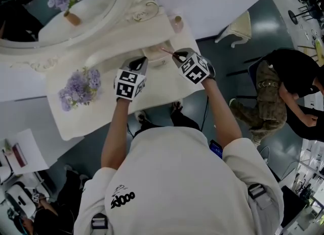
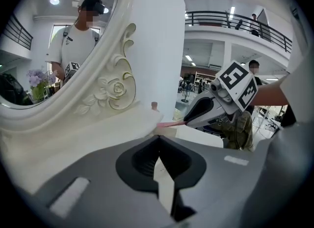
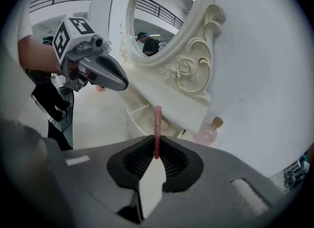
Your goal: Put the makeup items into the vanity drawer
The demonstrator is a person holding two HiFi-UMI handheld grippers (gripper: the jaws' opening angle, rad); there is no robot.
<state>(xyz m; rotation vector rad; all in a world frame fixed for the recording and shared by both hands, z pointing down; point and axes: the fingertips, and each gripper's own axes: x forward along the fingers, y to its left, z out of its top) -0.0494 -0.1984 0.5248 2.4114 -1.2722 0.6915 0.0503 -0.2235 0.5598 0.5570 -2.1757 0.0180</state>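
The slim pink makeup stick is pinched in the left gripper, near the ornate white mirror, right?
No: the right gripper pinches the slim pink makeup stick near the ornate white mirror, as the right gripper view shows. The left gripper is shut, empty.

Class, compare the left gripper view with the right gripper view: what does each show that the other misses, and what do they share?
Left gripper view only: reflected purple flowers, and the right gripper from outside. Right gripper view only: the left gripper from outside. Both: the ornate cream mirror frame with a carved rose, and the slim pink makeup stick clamped in the right gripper's tongs.
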